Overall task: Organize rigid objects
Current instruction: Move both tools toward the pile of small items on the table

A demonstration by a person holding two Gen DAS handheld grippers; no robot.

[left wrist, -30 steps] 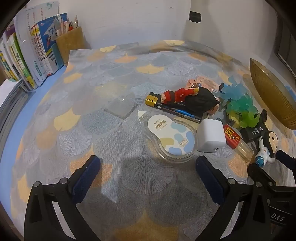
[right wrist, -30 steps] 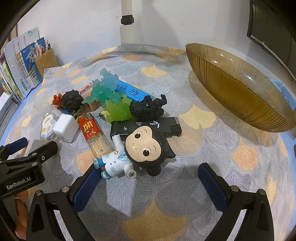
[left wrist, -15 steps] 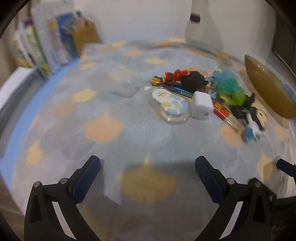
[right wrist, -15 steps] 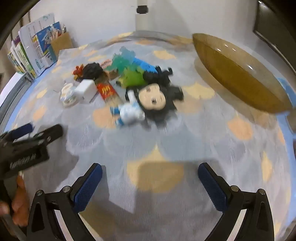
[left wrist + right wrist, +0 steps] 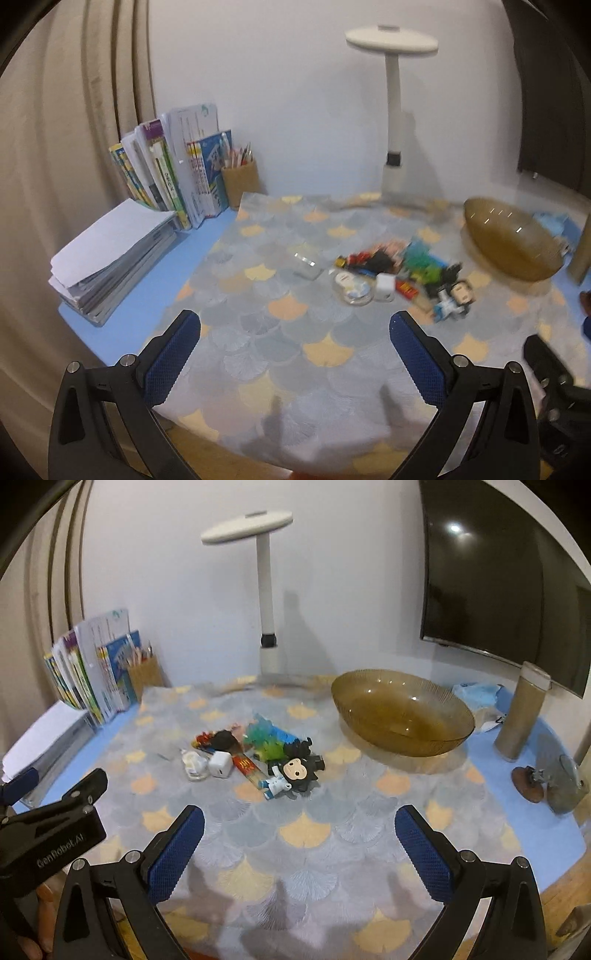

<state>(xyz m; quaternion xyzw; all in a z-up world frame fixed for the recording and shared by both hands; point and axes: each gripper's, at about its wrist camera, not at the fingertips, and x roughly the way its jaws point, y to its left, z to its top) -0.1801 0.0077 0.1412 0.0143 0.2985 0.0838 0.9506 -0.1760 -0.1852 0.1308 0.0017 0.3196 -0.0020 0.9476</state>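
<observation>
A heap of small rigid objects lies mid-table on the patterned cloth: a black-haired doll, a white charger cube, a red lighter, green and blue plastic pieces, a clear tape case. An amber glass bowl sits to the right of the heap and is empty. My left gripper and right gripper are both open, held well back over the table's near edge, nothing between the fingers.
Books, a paper stack and a pencil cup line the left. A white lamp stands at the back. A monitor, a tube and small ornaments occupy the right side.
Both grippers have pulled back and up from just above the heap to the near edge of the table. The objects have not moved. Both stayed open.
</observation>
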